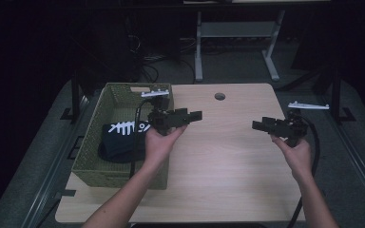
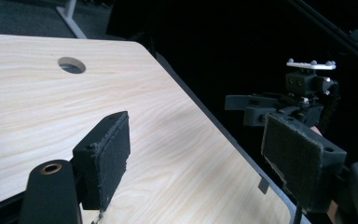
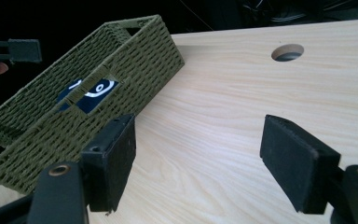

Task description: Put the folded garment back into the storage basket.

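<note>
My left gripper (image 1: 194,115) is held above the table (image 1: 228,161), just right of a green woven basket (image 1: 100,175), and points right. Its jaws stand open with nothing between them, and in its own view the left gripper (image 2: 200,158) has bare wood under it. My right gripper (image 1: 259,123) hovers over the table's right side and points left, toward the other one. It is open and empty too, as the right gripper (image 3: 198,154) shows in its own view. A dark cloth with white print (image 1: 119,140) lies in the basket.
A round cable hole (image 1: 220,96) sits near the table's far edge. The basket (image 3: 135,60) takes up the left part of the table, and the cloth (image 3: 91,93) shows through its handle slot. Cables trail from both grippers. Desk legs and wires stand beyond on the dark floor.
</note>
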Demonstrator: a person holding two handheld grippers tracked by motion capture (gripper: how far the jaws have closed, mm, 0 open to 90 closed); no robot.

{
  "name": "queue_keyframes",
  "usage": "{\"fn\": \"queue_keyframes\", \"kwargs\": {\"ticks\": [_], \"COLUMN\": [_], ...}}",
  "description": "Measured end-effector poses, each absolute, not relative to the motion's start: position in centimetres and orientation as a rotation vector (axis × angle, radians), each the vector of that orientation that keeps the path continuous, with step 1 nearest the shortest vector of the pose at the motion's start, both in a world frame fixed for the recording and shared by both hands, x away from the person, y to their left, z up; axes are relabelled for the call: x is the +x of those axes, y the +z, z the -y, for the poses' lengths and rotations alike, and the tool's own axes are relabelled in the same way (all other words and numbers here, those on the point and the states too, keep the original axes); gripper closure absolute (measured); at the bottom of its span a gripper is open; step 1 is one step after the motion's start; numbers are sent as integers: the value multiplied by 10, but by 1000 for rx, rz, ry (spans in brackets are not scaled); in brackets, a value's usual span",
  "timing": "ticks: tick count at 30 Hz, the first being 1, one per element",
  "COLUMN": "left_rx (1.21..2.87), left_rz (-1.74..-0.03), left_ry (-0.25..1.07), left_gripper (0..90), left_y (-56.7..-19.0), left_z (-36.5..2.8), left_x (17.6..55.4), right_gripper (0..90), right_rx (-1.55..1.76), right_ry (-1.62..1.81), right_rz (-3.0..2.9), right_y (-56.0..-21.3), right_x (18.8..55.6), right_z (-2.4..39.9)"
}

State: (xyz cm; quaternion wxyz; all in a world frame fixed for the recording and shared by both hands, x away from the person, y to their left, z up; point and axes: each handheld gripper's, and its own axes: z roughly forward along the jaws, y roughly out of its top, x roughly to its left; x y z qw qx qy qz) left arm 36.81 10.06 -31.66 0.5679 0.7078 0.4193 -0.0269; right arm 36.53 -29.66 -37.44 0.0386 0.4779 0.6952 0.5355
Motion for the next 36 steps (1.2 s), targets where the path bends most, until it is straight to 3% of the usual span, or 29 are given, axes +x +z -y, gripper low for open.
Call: {"fn": "queue_keyframes", "kwargs": {"ticks": [36], "left_rx": [1732], "left_rz": [-907], "left_ry": [-150], "left_gripper": [230], "left_y": [-366], "left_z": [-47], "left_x": [338], "right_gripper": [255], "right_rx": [1566], "right_ry": [1528], "right_rz": [-2124], "right_y": [-419], "right_x": [333], "right_z": [337]}}
